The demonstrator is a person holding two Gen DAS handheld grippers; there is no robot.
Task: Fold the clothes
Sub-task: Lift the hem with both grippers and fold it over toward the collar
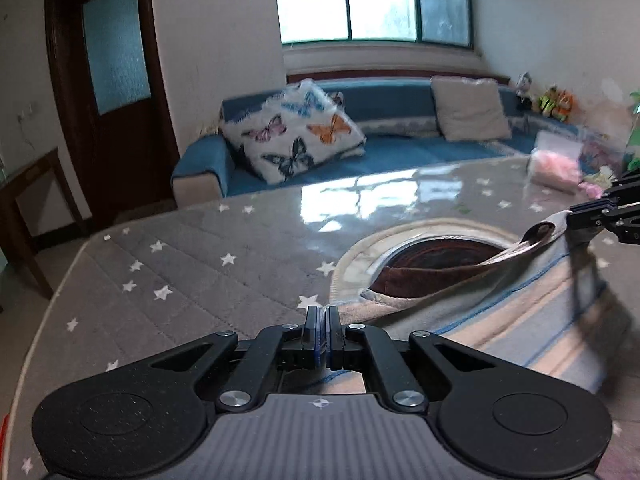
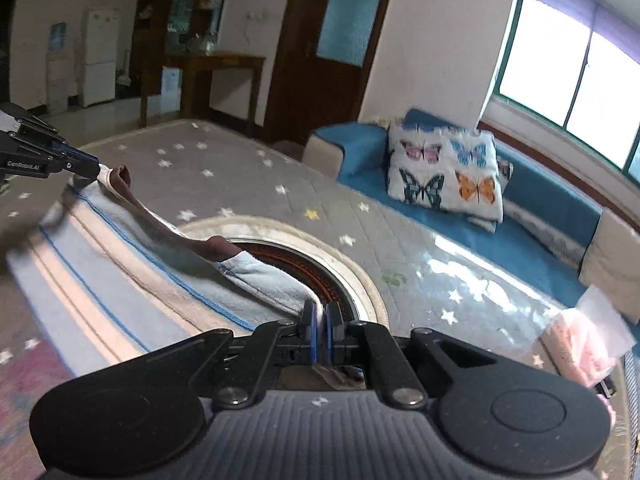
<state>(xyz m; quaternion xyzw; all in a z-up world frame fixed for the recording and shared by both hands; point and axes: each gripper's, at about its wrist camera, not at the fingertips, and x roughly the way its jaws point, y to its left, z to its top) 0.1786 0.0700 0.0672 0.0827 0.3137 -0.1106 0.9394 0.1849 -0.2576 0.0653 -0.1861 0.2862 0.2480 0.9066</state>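
Left wrist view shows the left gripper low in the middle, jaws together on the near edge of a striped garment, which spreads away to the right over the grey starred table. Further right, the right gripper comes in from the edge, clamped on the garment's far corner, where a brown lining shows. Between the two the top edge hangs slack above a round inset in the table. Right wrist view gives the mirror of it: the left gripper at the left pinches its corner, the garment sags across the middle, and the right gripper sits shut on the cloth at the bottom centre. A pink bag lies at the far right, well apart. Judging by this, the step in hand is carrying one edge over for a fold. The next move calls for both corners to travel level and taut, then settle squarely on the lower layer before letting go
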